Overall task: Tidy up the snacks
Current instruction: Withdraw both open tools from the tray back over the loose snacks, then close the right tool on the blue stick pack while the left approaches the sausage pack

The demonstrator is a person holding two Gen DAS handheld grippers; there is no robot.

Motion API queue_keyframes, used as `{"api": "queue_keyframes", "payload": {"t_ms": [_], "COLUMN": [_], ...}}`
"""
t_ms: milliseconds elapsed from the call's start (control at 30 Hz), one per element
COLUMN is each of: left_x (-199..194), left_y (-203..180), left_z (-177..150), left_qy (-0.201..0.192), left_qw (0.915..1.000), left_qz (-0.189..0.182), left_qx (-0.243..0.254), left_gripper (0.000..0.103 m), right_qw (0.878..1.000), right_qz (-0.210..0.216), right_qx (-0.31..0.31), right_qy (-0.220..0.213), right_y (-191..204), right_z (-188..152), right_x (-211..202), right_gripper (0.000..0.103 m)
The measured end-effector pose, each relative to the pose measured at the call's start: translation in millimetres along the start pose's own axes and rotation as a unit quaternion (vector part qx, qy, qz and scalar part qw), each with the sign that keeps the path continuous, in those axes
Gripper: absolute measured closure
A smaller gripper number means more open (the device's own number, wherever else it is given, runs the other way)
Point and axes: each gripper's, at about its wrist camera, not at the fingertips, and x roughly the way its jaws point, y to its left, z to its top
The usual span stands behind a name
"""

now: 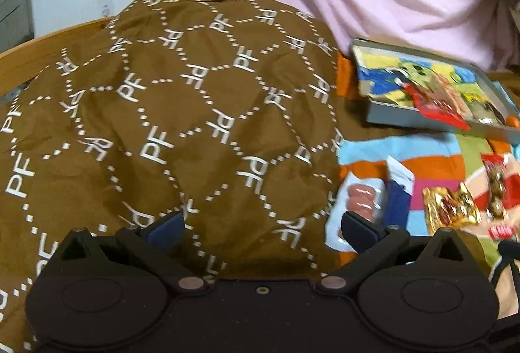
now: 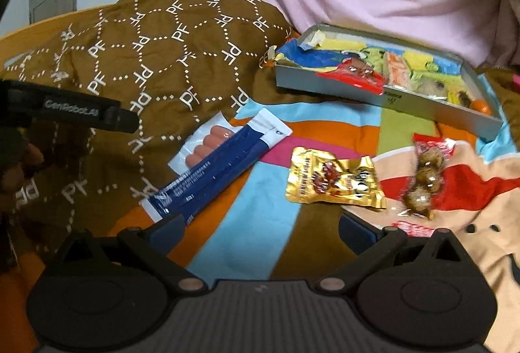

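— Snacks were only partly sorted, from where I stood. The grey tray (image 2: 383, 93), upper right of the right wrist view, already had a red packet (image 2: 354, 76) and a few other wrapped bits lying in it.

— And what was left out?

— Four things on the striped blanket (image 2: 247, 242), by my count: the sausage pack (image 2: 208, 145) with the blue stick packet (image 2: 214, 171) lying across it at centre left, the gold pouch (image 2: 334, 180) to their right, and the clear bag of round brown snacks (image 2: 425, 177) beyond that, just below the tray's near corner. So I'd have judged it less than half done.

— Were the grippers holding anything?

— No. The right gripper (image 2: 260, 229) had its jaws spread wide with only blanket between them. The left gripper (image 1: 260, 226) was just as wide apart and empty, pointed mostly at the brown patterned cloth (image 1: 169, 112), its right finger overlapping the sausage pack (image 1: 360, 200) in the lower right of its view.

— Anything you couldn't make out?

— The tray's far contents were a blur, so I couldn't name them. Something orange (image 2: 481, 107) sat at its right corner, unclear what. A red-and-white wrapper (image 2: 412, 228) was half hidden behind the right gripper's finger.
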Motion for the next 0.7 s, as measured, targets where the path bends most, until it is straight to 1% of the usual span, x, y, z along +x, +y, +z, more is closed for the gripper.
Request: {"api": "queue_keyframes", "payload": {"t_ms": [67,200,267,367,500,533,567,633,700], "left_x": [1,5,6,8,10,10,11,12,14], "left_y": [6,13,16,20,21,22,21,19,16], "left_z": [2,5,7,9,11,12,12,14,16], "left_qy": [-0.001,-0.001,-0.002,-0.004,-0.005,-0.006,-0.006,-0.007,-0.009], "left_qw": [0.9999,0.9998,0.9997,0.9994,0.9993,0.9993,0.9993,0.9993,0.9994], "left_qz": [0.002,0.006,0.006,0.004,0.0,-0.001,-0.003,-0.006,-0.011], "left_qx": [-0.011,-0.02,-0.025,-0.033,-0.037,-0.037,-0.037,-0.035,-0.033], "left_gripper": [0.001,0.001,0.001,0.001,0.001,0.001,0.001,0.001,0.001], "right_qw": [1.0,1.0,0.999,0.997,0.988,0.987,0.987,0.987,0.987], "right_qz": [0.009,0.013,0.02,0.032,0.049,0.05,0.051,0.049,0.047], "right_qx": [0.011,0.014,0.028,0.069,0.133,0.138,0.139,0.133,0.129], "right_qy": [0.005,0.012,0.017,0.026,0.054,0.06,0.066,0.08,0.086], "right_y": [2,12,15,16,15,16,17,21,21], "right_z": [5,13,17,25,32,32,32,30,27], "right_x": [7,20,28,42,66,70,73,78,79], "right_gripper": [0.0,0.0,0.0,0.0,0.001,0.004,0.01,0.019,0.024]}}
